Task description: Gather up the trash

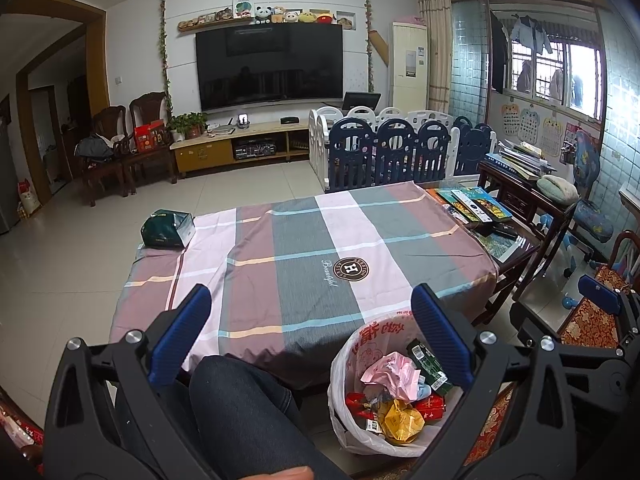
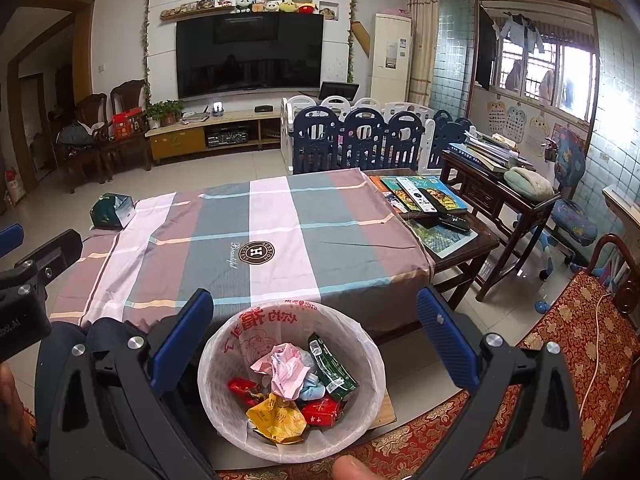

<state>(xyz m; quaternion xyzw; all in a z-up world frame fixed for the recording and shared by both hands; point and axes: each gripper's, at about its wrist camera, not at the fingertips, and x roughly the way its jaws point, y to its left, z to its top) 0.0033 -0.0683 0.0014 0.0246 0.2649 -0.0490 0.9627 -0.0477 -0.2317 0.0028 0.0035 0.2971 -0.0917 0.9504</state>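
A white bin (image 2: 372, 360) lined with a printed plastic bag stands on the floor at the table's near edge; it also shows in the left wrist view (image 1: 340, 380). It holds crumpled pink paper (image 2: 286, 364), a green packet (image 2: 332, 368), red wrappers (image 2: 322, 414) and a yellow wrapper (image 2: 276, 420). My right gripper (image 2: 312, 320) is open and empty, directly above the bin. My left gripper (image 1: 312, 316) is open and empty, over the table's near edge, left of the bin. A dark green packet (image 1: 166, 229) lies on the table's far left corner, also in the right wrist view (image 2: 110, 210).
The table carries a plaid cloth (image 1: 304, 248). Books and remote controls (image 2: 424, 196) lie on its right end. A dark wooden side table (image 2: 500, 192) with books stands to the right. A red patterned cushioned seat (image 2: 560, 340) is at right. My knee in jeans (image 1: 244, 412) is below.
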